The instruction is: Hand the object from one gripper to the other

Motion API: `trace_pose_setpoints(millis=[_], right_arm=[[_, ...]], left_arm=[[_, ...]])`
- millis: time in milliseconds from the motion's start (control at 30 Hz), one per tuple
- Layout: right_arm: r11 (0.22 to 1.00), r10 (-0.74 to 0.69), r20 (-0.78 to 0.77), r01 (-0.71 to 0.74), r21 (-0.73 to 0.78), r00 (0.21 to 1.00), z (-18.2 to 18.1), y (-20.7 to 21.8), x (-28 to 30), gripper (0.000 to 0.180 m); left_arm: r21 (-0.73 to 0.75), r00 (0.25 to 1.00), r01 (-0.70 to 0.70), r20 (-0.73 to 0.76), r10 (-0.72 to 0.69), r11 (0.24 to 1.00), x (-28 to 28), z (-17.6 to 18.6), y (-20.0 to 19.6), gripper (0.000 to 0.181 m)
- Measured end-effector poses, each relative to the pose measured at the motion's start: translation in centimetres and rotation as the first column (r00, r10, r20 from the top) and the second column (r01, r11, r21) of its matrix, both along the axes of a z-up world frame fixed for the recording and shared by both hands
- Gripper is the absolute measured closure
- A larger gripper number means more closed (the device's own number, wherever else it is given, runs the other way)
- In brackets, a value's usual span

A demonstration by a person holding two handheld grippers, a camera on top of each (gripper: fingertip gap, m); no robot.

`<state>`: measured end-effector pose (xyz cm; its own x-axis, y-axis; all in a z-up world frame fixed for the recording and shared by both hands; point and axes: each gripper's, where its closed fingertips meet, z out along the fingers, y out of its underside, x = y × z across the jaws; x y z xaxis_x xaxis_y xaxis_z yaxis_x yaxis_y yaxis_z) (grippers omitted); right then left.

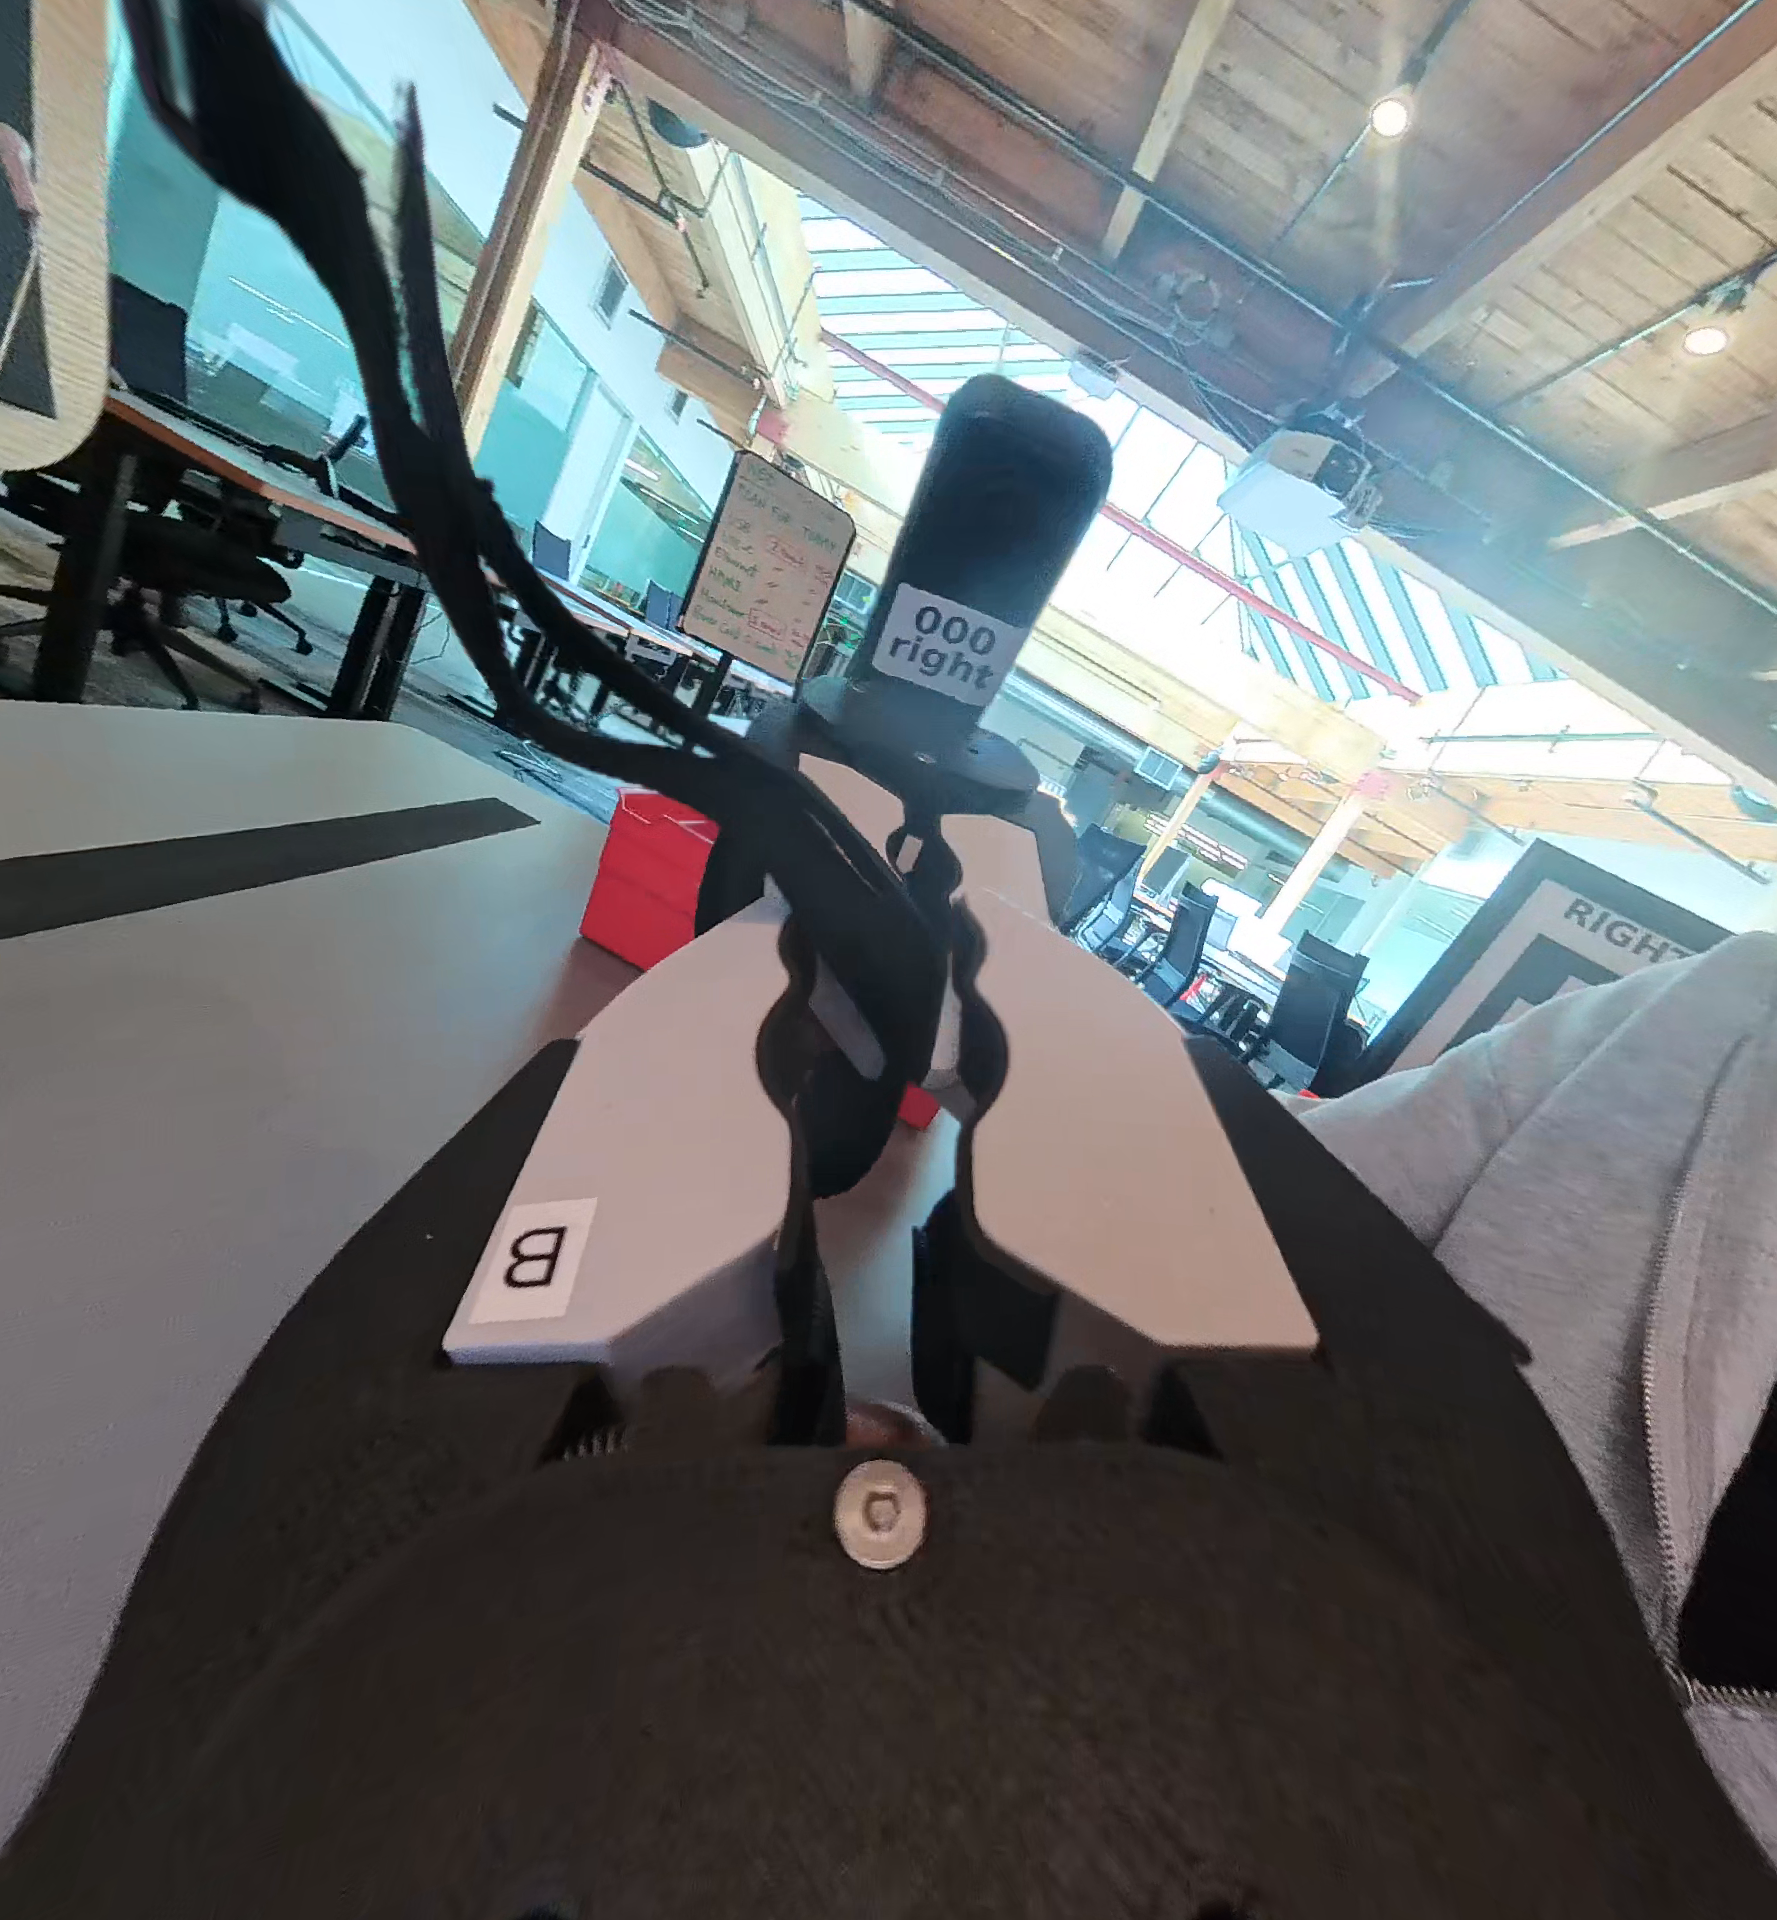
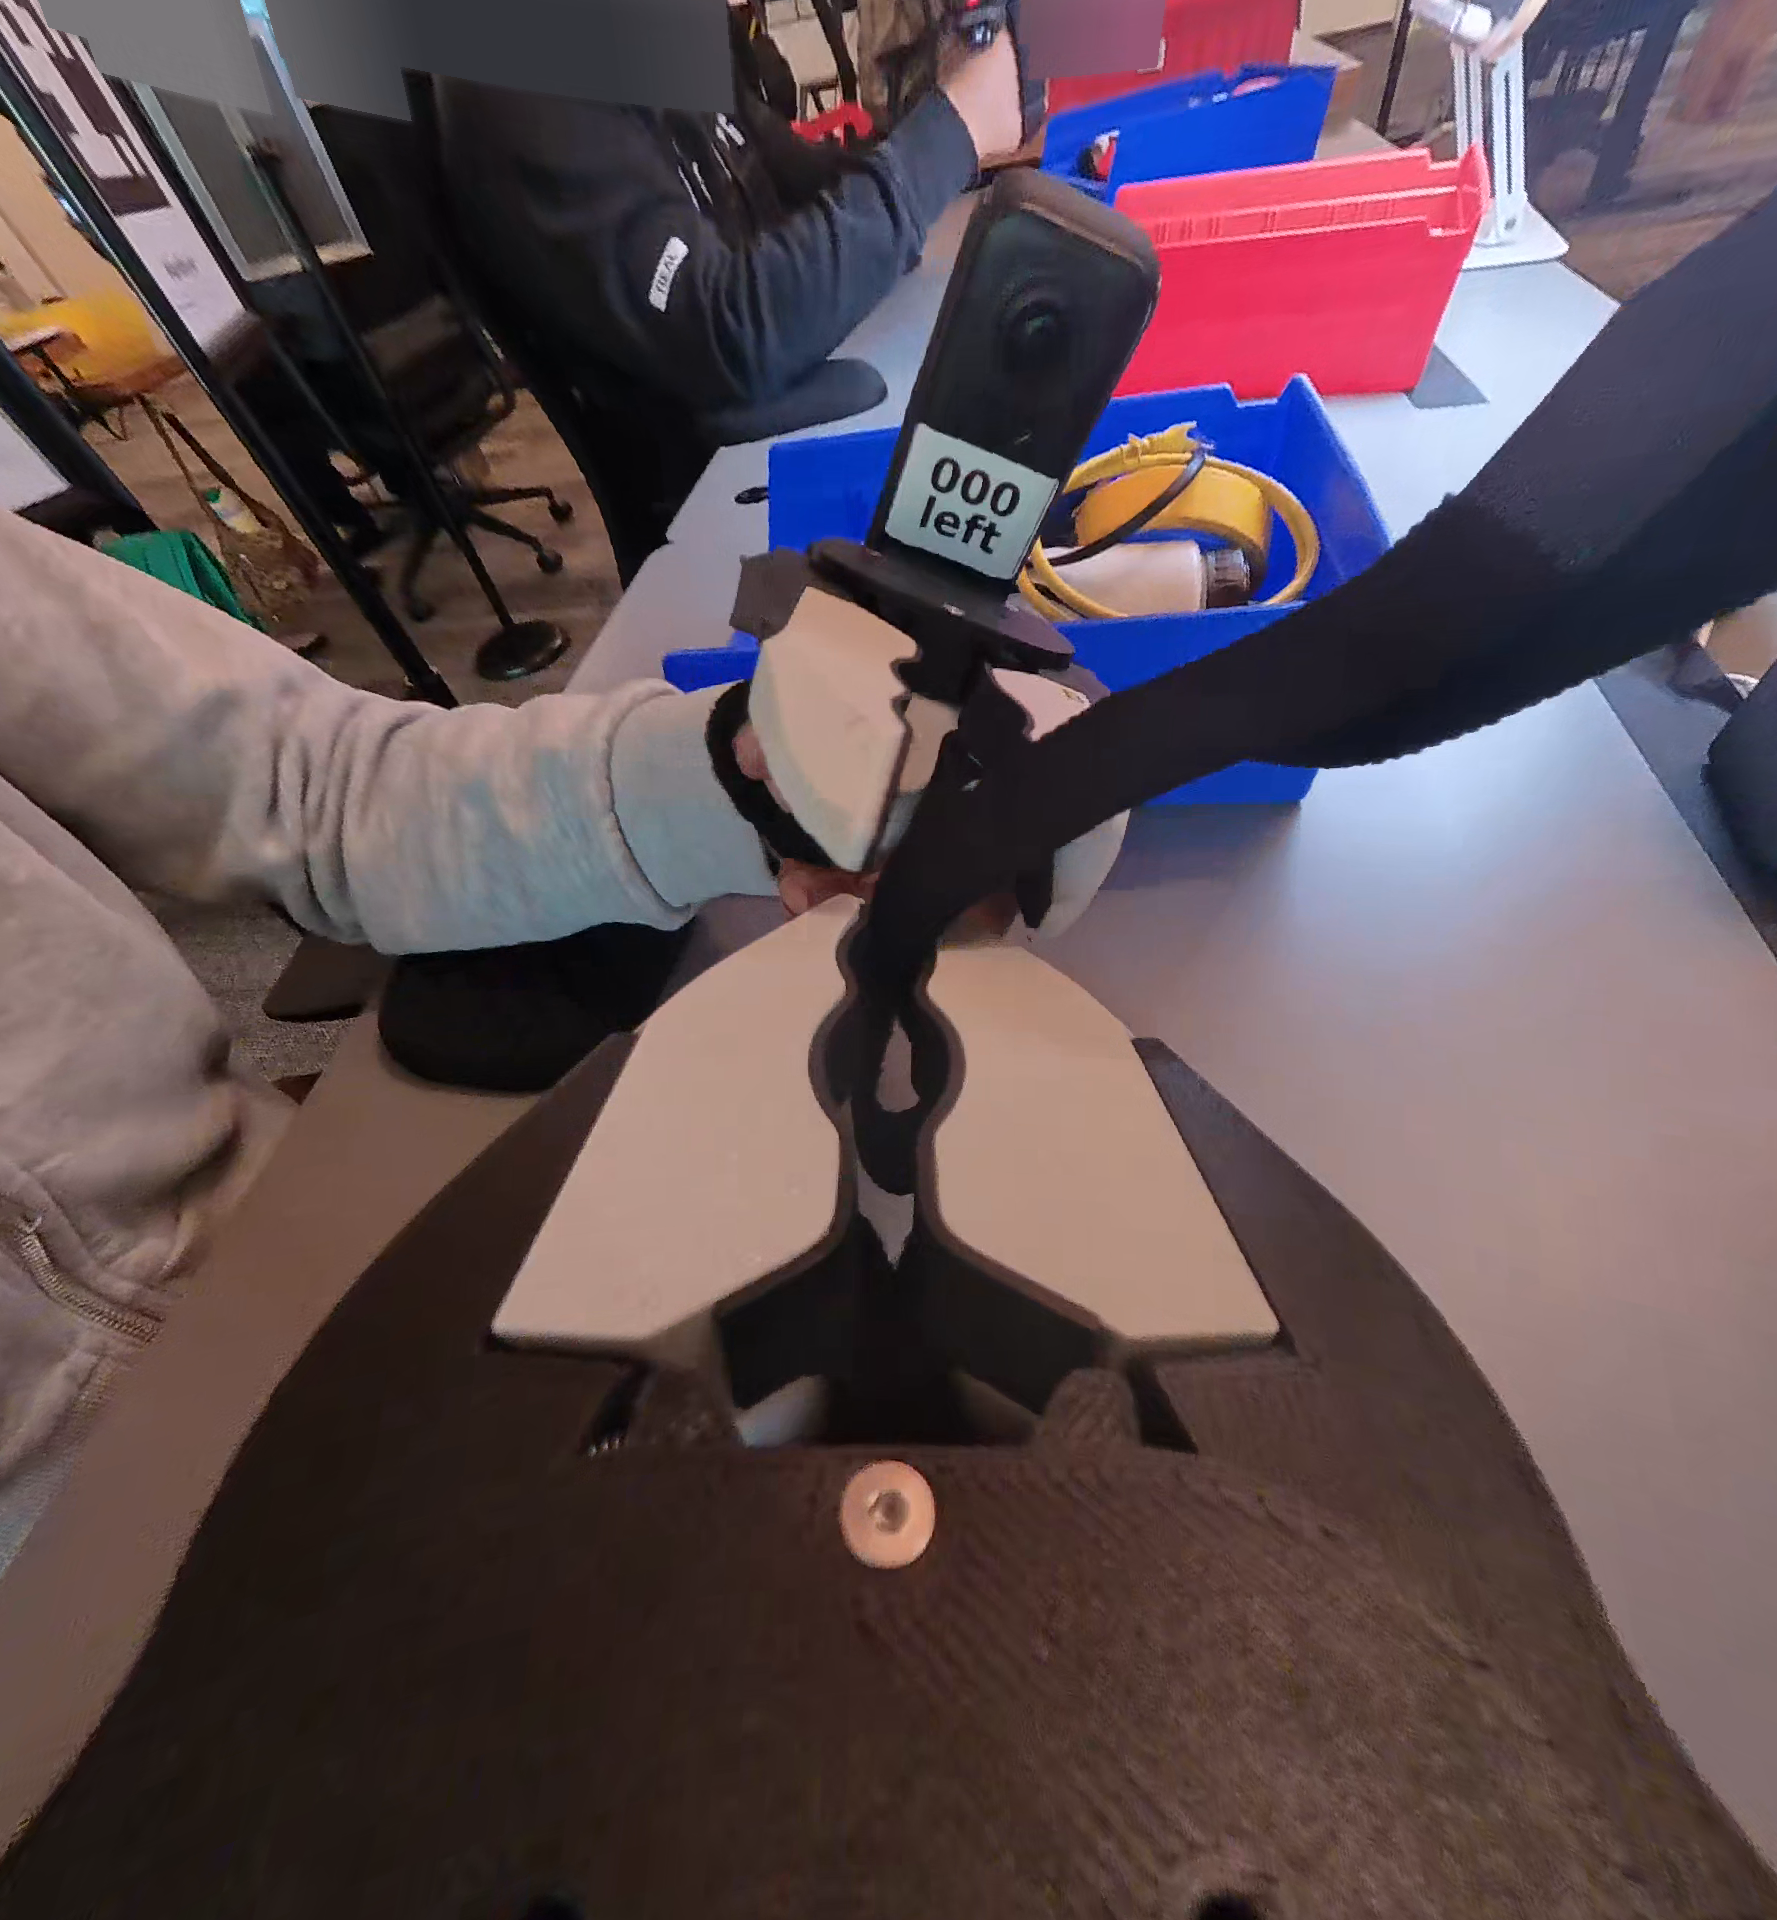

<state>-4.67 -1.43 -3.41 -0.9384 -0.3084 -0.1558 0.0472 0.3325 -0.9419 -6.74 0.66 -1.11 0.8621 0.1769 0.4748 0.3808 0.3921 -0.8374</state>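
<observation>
Both of my claws are face to face over the grey counter [image 2: 1383,1039], tips nearly touching. My left claw [image 1: 879,1039] is pinched shut on the black strap [image 1: 427,447], which trails up and away to its left. My right claw [image 2: 889,1049] is clamped on that same strap [image 2: 1383,644], the band stretching off to its upper right. Beyond my right claw sits a blue bin [image 2: 1320,488] holding a yellow cable [image 2: 1216,509], with a red bin [image 2: 1299,281] farther back.
</observation>
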Motion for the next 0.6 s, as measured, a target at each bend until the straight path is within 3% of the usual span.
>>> trace_pose_setpoints(millis=[233, 333, 367, 467, 600], right_arm=[[0.999, -0.026, -0.015, 0.027, 0.031, 1.000, -0.4, 0.0, -0.4, 0.172], [1.000, 0.024, 0.071, -0.023, -0.012, 0.997, 0.4, 0.4, 0.1, 0.129], [0.999, 0.026, 0.114, -0.021, -0.038, 0.993, 0.9, 0.5, 0.0, 0.123], [0.988, 0.059, 0.282, -0.016, -0.151, 0.958, 2.7, 0.7, -0.5, 0.129], [0.987, 0.111, 0.413, -0.050, -0.156, 0.904, 2.7, 0.5, -0.3, 0.141]], left_arm=[[0.007, 1.000, -0.008, -0.029, 0.009, 1.000, 0.1, 0.3, -0.1, 0.176], [-0.036, 0.996, -0.015, -0.090, 0.012, 0.999, 0.6, 0.4, 0.0, 0.177], [-0.059, 0.994, -0.003, -0.106, -0.003, 0.998, 0.9, 0.3, 0.1, 0.177], [-0.145, 0.988, 0.032, -0.142, -0.053, 0.989, 1.7, -0.4, 0.9, 0.177], [-0.263, 0.984, 0.051, -0.150, -0.094, 0.963, 2.1, -2.1, 2.2, 0.177]])
